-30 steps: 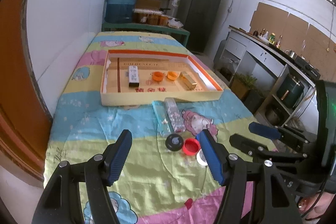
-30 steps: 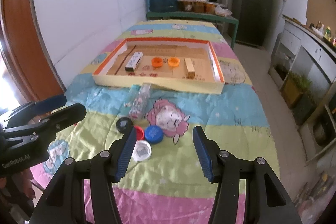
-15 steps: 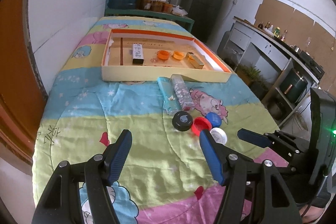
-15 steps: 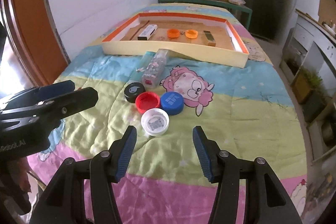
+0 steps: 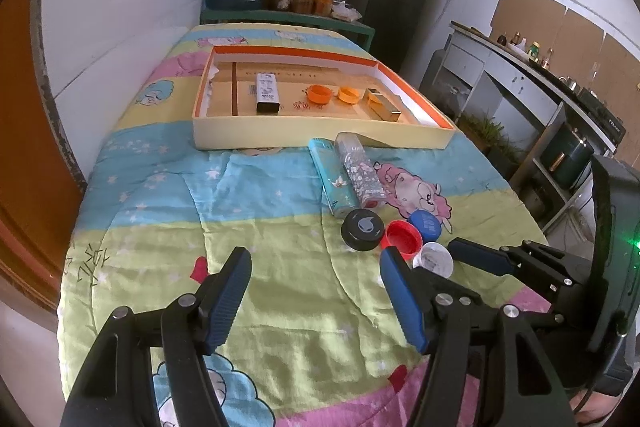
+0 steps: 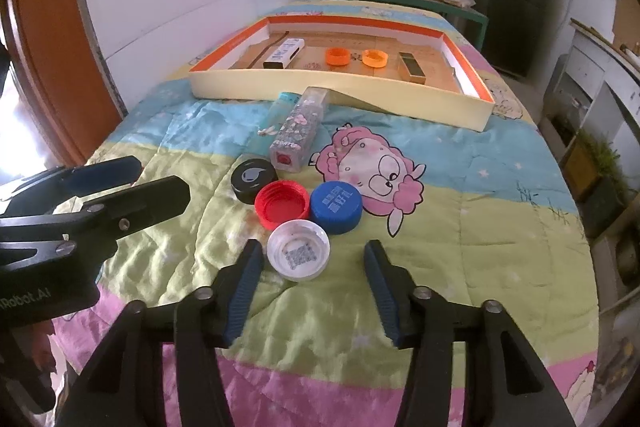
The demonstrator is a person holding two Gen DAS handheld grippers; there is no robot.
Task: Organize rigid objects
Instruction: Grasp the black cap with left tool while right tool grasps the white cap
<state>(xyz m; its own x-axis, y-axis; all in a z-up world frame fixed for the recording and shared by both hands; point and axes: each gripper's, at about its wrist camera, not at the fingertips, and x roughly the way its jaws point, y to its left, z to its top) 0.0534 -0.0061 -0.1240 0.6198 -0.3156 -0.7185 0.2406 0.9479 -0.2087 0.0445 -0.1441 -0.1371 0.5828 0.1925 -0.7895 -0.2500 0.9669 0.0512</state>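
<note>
Saw four loose caps bunched together on the quilted tabletop [image 6: 460, 227]: a black cap [image 6: 253, 181], a red cap [image 6: 282, 205] lying open side up, a blue cap [image 6: 336, 203] with printed top, and a white cap [image 6: 298, 254] open side up with a printed code inside. Found red touching blue and black, and white just below them. Noted a clear patterned box [image 6: 298, 131] and a teal tube [image 5: 334, 179] lying side by side between the caps and a shallow orange-rimmed tray [image 6: 320, 83]. Counted inside the tray two orange caps [image 6: 337, 57], a gold box [image 6: 412, 67] and a white-and-black box [image 6: 285, 53], all apart from one another.

Found the tabletop's left side close to a white wall, its right edge dropping away to the floor. Saw bare quilt to the right of the caps and ahead of the left claw [image 5: 315, 255].

Found the left claw wide apart and empty, above bare quilt, left of the caps. Caught the right claw [image 6: 312, 247] just narrowing, jaws parted about halfway, holding nothing. Saw the white cap between its fingertips, nearer the left one, with neither pad pressing on it.
</note>
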